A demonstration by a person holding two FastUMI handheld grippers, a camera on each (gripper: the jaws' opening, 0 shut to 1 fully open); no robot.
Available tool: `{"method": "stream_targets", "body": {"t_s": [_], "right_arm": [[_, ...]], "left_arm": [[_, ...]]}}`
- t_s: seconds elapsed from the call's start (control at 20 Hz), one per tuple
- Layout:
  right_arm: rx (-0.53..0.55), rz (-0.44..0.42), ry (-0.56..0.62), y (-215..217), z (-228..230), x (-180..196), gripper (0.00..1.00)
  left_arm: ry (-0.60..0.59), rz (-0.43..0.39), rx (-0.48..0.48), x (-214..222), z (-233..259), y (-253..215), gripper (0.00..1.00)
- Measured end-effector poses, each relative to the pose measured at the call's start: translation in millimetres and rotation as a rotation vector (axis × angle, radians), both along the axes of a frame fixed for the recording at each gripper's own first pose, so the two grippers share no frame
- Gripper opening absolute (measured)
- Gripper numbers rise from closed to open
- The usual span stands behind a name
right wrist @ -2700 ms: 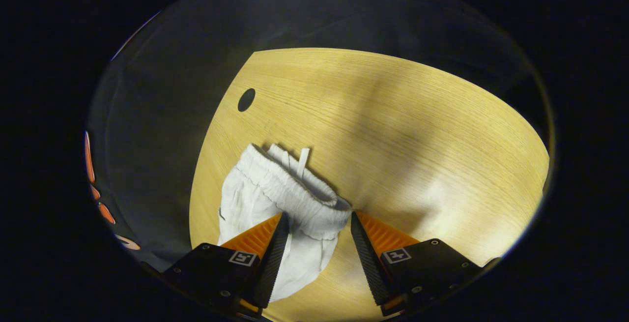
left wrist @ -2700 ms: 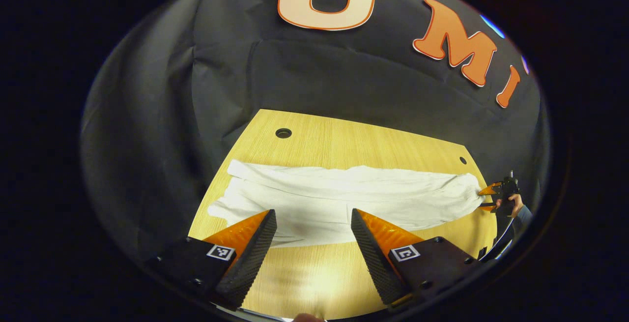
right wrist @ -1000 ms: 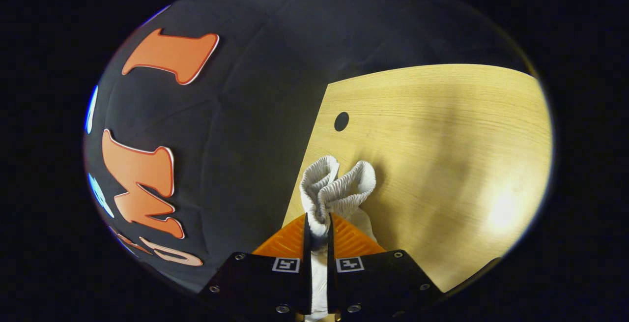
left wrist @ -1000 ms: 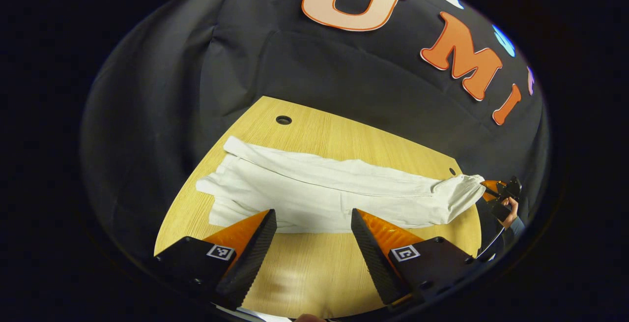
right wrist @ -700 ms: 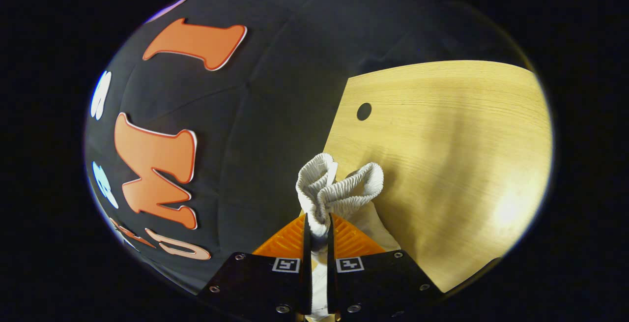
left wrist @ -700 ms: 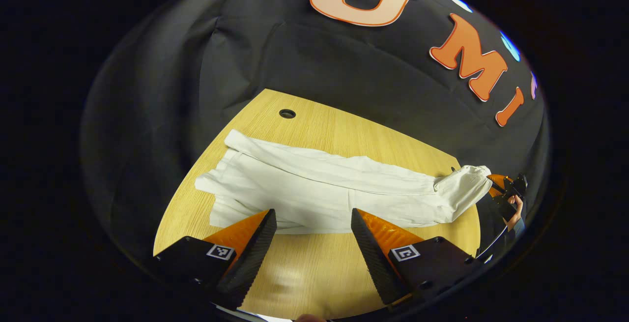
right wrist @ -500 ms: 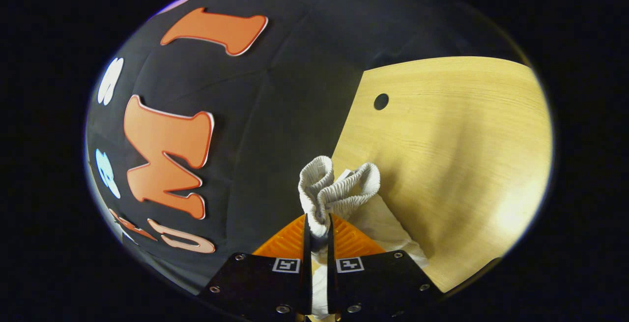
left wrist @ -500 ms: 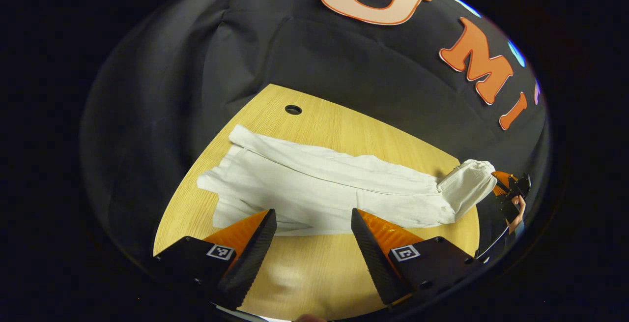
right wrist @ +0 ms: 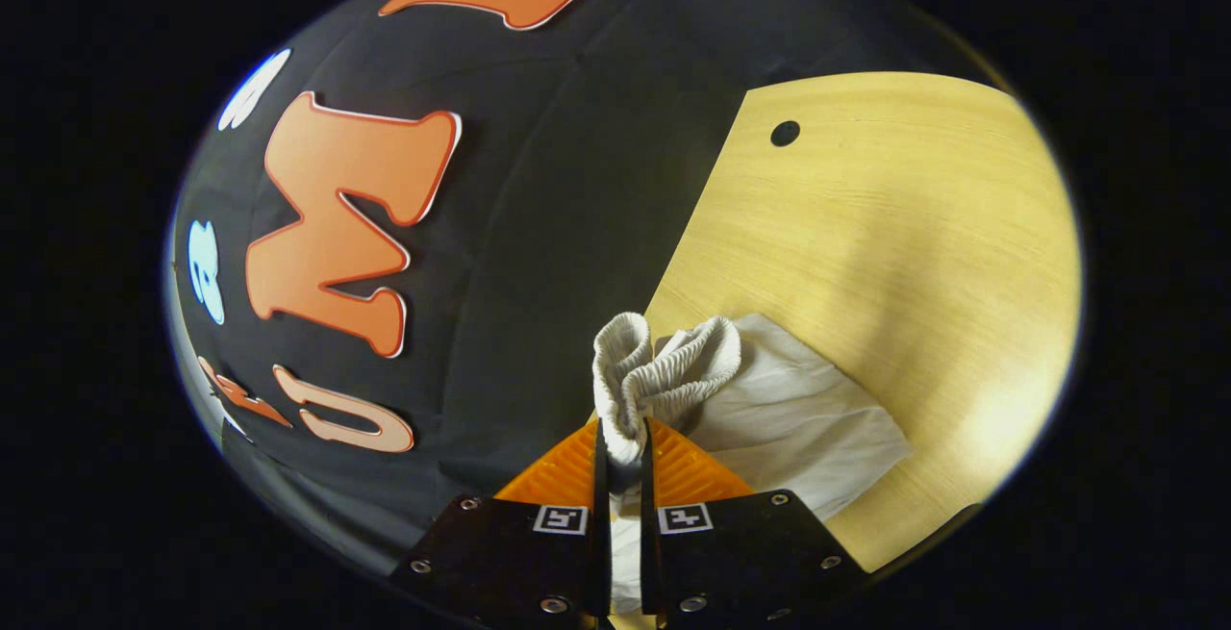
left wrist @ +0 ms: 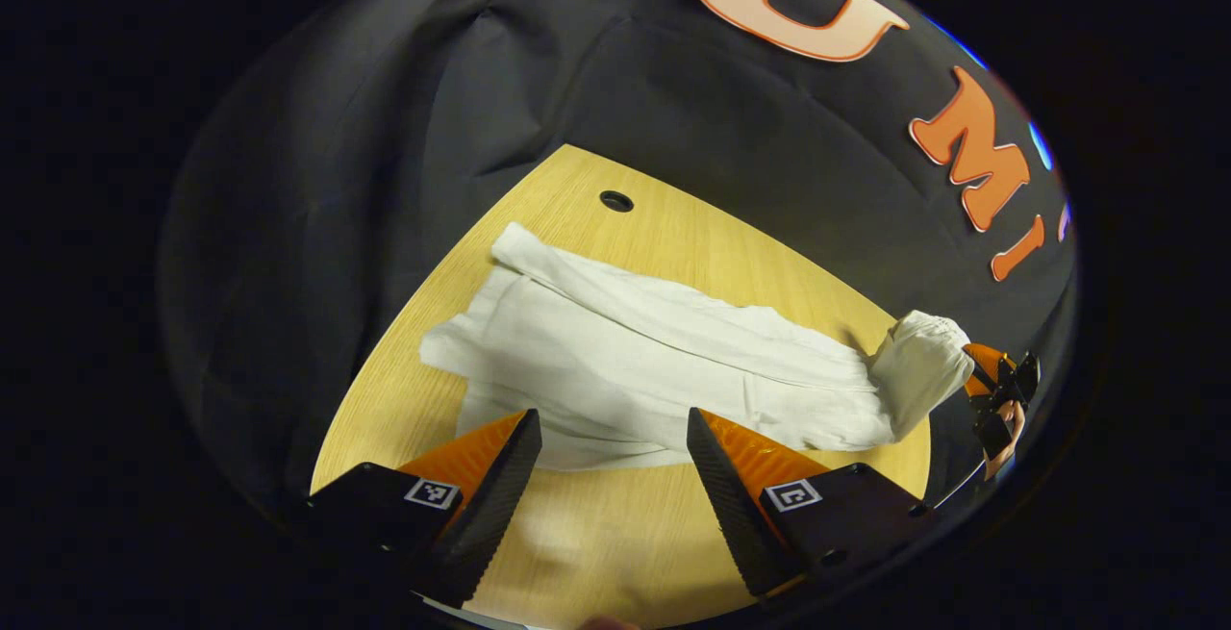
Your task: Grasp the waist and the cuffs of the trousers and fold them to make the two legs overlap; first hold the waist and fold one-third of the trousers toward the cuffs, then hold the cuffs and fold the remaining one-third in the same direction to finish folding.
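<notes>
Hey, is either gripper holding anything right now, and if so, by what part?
The right gripper is shut on the white trousers, pinching the elastic waistband. The left gripper is open over them, holding nothing.

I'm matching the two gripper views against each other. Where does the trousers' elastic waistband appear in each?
Left gripper view: waistband at far right, lifted, beside the right gripper.
Right gripper view: waistband bottom centre, bunched in the shut fingers.
Shared landmark: round hole in the wooden table.
</notes>
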State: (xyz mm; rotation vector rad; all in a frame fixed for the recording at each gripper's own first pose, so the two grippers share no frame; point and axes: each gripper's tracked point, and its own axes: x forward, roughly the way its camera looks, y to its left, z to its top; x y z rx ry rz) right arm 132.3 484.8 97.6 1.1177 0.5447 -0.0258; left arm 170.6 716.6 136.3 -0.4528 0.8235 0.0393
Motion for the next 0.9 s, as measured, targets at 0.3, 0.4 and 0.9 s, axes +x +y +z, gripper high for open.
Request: {"method": "stream_targets", "body": {"t_s": [0.3, 0.4, 0.9], "right_arm": [[-0.001, 0.11, 0.075, 56.1, -25.3, -7.0, 0.18], [-0.013, 0.139, 0.085, 71.2, -27.0, -16.8, 0.28], [-0.037, 0.188, 0.071, 77.4, -20.2, -26.5, 0.62]], "left_arm": [[0.034, 0.046, -0.094, 0.6, -13.3, 11.0, 1.0], [0.049, 0.063, -0.156, 0.1, -18.9, 10.8, 0.99], [0.107, 0.204, -0.441, -12.7, -44.3, 11.1, 0.99]]}}
